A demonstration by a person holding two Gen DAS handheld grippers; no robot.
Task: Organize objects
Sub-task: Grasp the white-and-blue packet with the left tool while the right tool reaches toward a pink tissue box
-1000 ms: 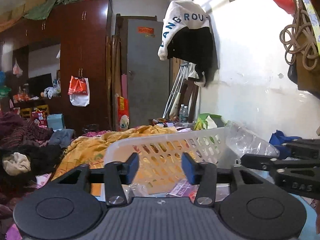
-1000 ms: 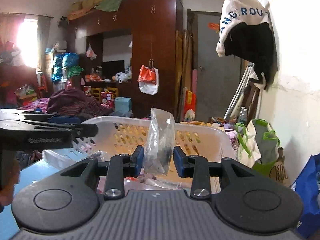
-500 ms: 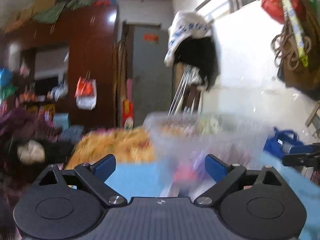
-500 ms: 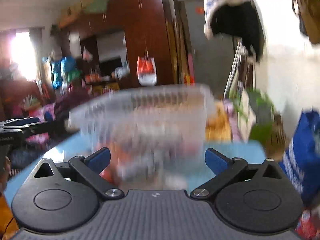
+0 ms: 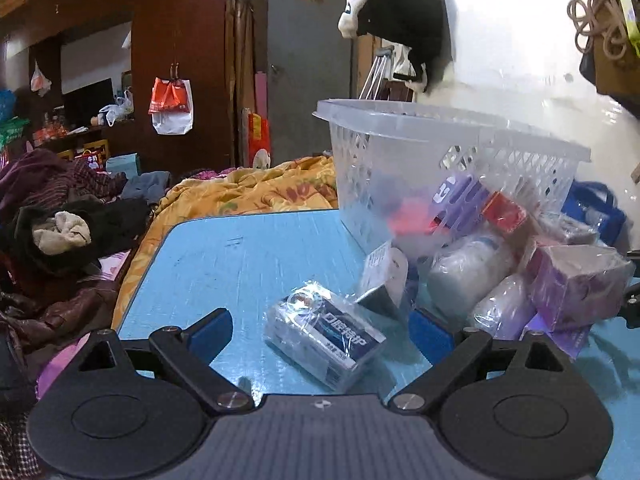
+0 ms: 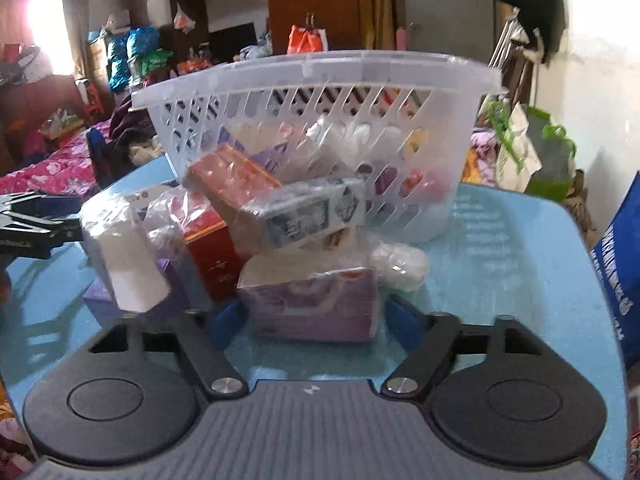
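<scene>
A translucent white basket stands on the blue table. Several plastic-wrapped items lie piled in front of it. My left gripper is open, low over the table, with a wrapped blue-and-white box lying between its fingers, not gripped. My right gripper is open with a wrapped purple box between its fingers. Around it are a red box, a white bottle and a wrapped blue-and-white carton.
A bed with a yellow blanket and heaps of clothes lie beyond the table's left edge. A blue bag and a green-handled bag stand to the right by the white wall. The left gripper shows at the left edge of the right wrist view.
Both grippers have opened wide and dropped low to the table. The right gripper let go of the clear bag it held. The wrapped items now lie on the table in front of the basket.
</scene>
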